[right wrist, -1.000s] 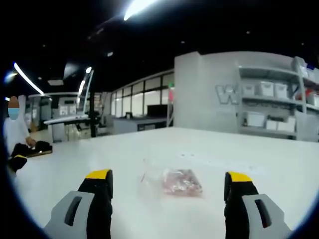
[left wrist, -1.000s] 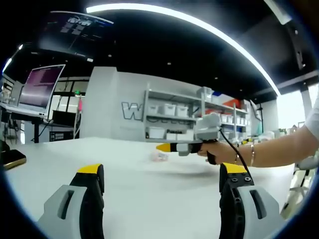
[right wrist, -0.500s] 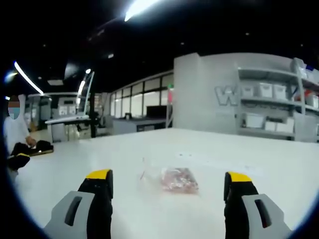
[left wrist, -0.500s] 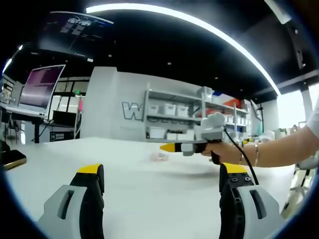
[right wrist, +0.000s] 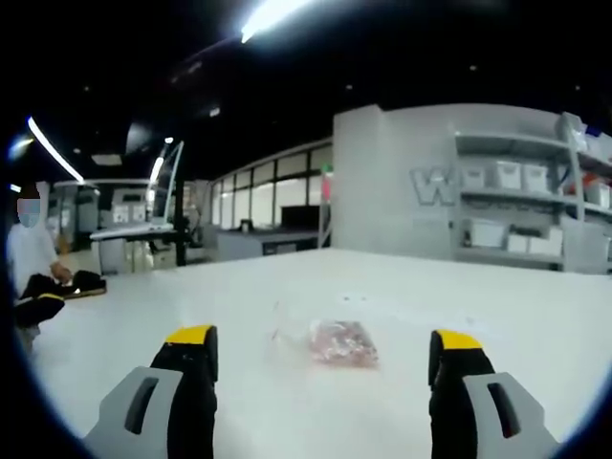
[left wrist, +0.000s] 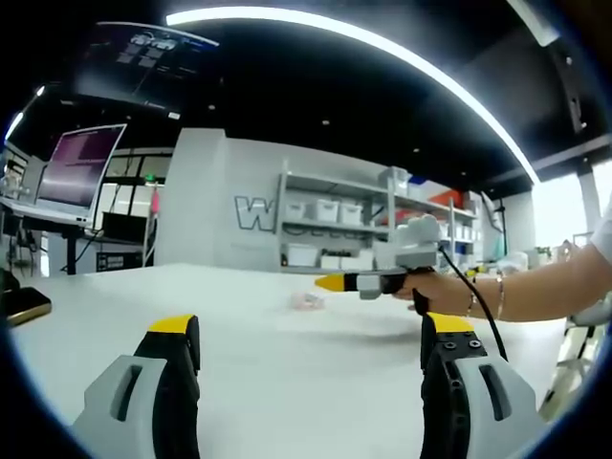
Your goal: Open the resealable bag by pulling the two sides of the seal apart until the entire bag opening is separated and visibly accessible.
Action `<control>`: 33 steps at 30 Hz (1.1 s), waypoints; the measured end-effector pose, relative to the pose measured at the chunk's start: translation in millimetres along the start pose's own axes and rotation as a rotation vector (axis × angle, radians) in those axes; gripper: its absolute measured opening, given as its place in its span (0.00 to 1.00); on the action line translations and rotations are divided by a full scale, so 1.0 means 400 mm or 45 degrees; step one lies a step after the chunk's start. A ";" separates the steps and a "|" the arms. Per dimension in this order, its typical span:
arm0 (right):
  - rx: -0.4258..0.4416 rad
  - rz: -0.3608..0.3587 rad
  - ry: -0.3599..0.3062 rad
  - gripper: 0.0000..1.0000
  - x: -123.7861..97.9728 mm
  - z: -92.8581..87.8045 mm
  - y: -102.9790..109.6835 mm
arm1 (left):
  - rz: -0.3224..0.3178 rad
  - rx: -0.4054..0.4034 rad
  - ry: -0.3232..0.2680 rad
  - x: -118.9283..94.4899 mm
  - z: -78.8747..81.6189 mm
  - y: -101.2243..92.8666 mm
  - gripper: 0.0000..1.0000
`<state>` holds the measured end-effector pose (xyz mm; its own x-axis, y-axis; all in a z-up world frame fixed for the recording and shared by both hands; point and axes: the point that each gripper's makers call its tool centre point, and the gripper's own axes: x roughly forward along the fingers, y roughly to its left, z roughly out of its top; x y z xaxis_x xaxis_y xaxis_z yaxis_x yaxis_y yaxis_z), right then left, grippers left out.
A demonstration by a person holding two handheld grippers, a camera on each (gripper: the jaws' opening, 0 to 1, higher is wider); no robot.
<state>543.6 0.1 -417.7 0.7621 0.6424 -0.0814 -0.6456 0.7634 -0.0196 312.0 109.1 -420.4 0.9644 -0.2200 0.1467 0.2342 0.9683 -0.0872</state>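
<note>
A big white table [left wrist: 287,373] fills the front of the room. Behind it stands a grey wall with large letters [left wrist: 251,212] and grey shelves of white boxes [left wrist: 330,225]. A long bright ceiling light [left wrist: 382,53] curves overhead. A glowing pinkish screen [left wrist: 81,167] stands at one side.

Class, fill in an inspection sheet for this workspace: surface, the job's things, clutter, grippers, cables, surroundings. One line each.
Surface: white table, bare around the bag.
Job's things: resealable bag with pinkish contents lying flat on the table, between the right gripper's jaws in its view; too blurred to tell whether the seal is shut.
Clutter: dark flat object at the table's far left edge.
Grippers: left gripper open, holding nothing; right gripper open, holding nothing, pointing toward the bag.
Cables: black cable running from the right gripper past the hand.
Surroundings: shelves with white bins, monitor, seated person.
</note>
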 end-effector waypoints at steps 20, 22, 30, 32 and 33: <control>-0.005 -0.001 -0.005 0.92 -0.039 -0.007 -0.003 | 0.007 0.004 -0.005 -0.001 0.001 0.004 0.96; 0.000 -0.002 -0.006 0.92 -0.042 -0.007 -0.005 | 0.008 0.004 -0.004 -0.001 0.001 0.004 0.96; 0.004 -0.011 -0.006 0.92 -0.061 -0.014 -0.011 | 0.009 0.008 -0.005 -0.002 0.001 0.003 0.96; 0.004 -0.013 -0.006 0.92 -0.063 -0.015 -0.012 | 0.010 0.008 -0.006 -0.003 0.001 0.004 0.95; 0.003 -0.014 -0.005 0.92 -0.064 -0.016 -0.013 | 0.010 0.008 -0.005 -0.003 0.001 0.004 0.95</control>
<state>527.0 -20.7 -421.8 0.7692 0.6343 -0.0776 -0.6372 0.7705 -0.0180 311.3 110.8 -420.2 0.9657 -0.2118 0.1500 0.2257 0.9707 -0.0822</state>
